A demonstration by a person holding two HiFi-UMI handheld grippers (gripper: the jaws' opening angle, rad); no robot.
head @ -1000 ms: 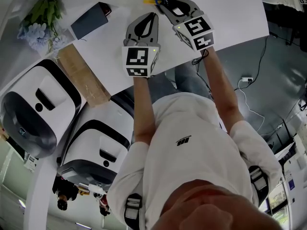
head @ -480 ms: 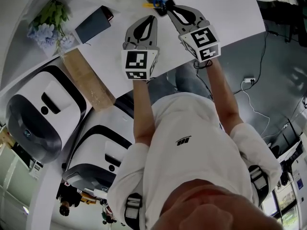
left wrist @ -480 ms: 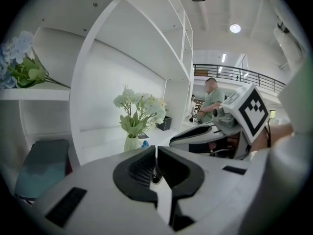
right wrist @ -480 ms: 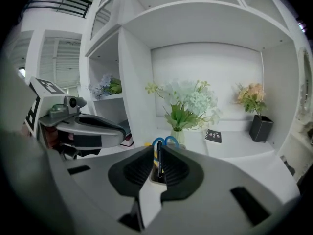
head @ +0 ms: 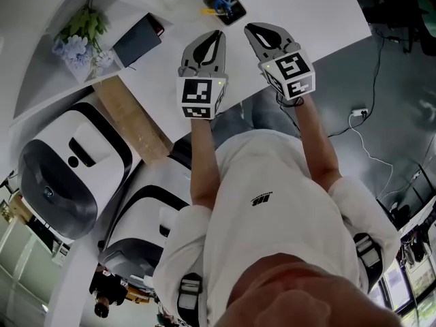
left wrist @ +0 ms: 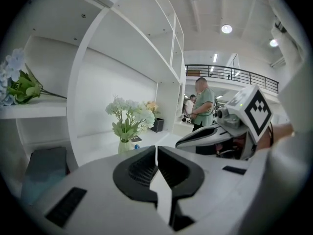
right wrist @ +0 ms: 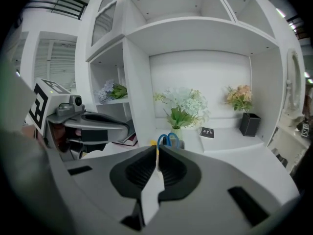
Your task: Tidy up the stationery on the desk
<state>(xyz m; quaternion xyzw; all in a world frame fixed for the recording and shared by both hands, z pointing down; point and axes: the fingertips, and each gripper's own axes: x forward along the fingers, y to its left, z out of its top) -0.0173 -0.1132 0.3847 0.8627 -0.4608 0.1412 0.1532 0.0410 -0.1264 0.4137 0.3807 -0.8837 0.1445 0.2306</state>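
Left gripper [head: 216, 35]: fingers [left wrist: 139, 170] closed together, holding nothing. Right gripper [head: 249, 28]: fingers [right wrist: 134, 173] have just been closing and now meet, with nothing between them. Blue-handled scissors [head: 223, 0] stand in a dark holder [head: 230, 13] on the white tabletop [head: 306, 5], far side, near both grippers but apart from them.

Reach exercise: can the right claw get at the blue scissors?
Probably yes: bare desk lies between the right claw and scissors; its jaws have just been closing, empty, and must open.

The scissors [right wrist: 168, 140] show only handles; blades are hidden.
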